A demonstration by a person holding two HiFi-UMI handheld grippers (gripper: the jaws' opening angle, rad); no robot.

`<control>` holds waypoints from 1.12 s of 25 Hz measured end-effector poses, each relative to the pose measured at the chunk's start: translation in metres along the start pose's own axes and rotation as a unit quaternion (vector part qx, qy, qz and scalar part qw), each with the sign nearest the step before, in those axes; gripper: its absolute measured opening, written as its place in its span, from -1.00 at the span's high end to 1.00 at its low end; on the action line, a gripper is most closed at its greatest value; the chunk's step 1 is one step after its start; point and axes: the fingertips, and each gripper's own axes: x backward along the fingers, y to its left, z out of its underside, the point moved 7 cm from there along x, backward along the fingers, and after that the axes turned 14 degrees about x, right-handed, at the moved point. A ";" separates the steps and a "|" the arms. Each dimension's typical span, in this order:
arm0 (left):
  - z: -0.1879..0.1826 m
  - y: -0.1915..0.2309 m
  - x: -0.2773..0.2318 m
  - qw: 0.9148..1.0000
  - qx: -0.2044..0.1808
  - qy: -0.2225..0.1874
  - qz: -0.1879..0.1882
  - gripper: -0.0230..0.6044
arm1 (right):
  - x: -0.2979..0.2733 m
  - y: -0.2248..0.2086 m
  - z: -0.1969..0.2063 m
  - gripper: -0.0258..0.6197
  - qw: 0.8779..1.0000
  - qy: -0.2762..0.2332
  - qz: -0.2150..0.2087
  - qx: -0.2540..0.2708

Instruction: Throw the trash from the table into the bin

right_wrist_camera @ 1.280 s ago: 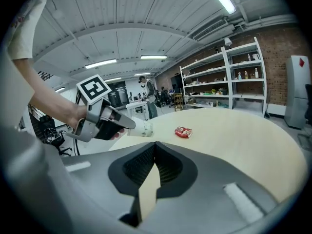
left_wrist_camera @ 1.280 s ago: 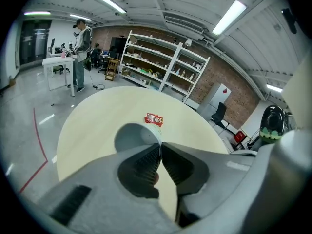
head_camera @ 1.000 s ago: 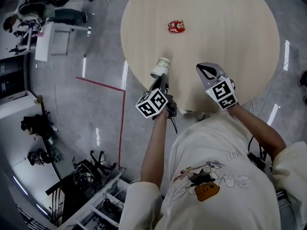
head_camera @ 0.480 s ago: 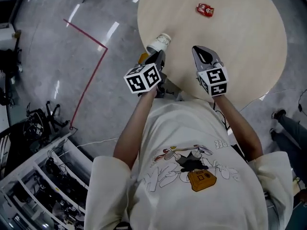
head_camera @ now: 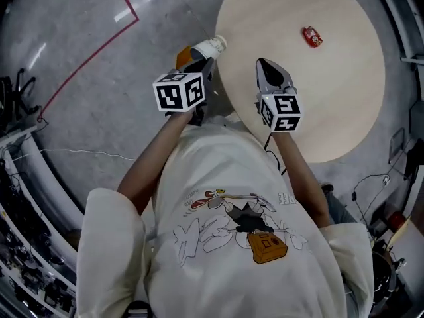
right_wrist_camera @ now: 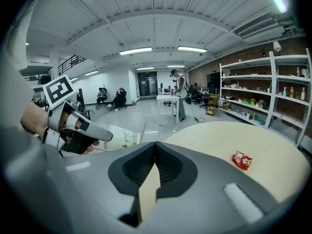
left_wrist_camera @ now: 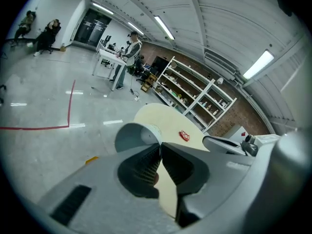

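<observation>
White paper cup (left_wrist_camera: 134, 136) pinched at rim wall by left gripper (left_wrist_camera: 160, 149); jaws almost together on it. Cup sticks out forward-left of tips, just off edge of round wooden table (head_camera: 318, 111). Right gripper (right_wrist_camera: 155, 149): jaws fully together, nothing between. Red wrapper (right_wrist_camera: 242, 160) lies on table, ahead-right of right jaws, well apart.

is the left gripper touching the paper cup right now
Touching. The left gripper view shows the left gripper with its jaws pinched shut on the rim of the paper cup, with no gap.
</observation>
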 end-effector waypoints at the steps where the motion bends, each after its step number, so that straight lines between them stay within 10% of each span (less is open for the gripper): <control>1: -0.003 0.008 0.003 1.000 0.008 -0.006 -0.005 0.85 | -0.007 0.003 -0.005 0.90 1.000 0.003 -0.009 0.006; 15: -0.031 0.109 0.035 0.996 0.077 -0.024 -0.043 0.85 | -0.098 0.087 -0.041 0.90 0.994 0.042 -0.098 0.022; 28: 0.012 0.214 -0.006 0.993 0.103 0.025 -0.060 0.85 | -0.189 0.161 0.031 0.90 0.985 0.127 -0.113 -0.025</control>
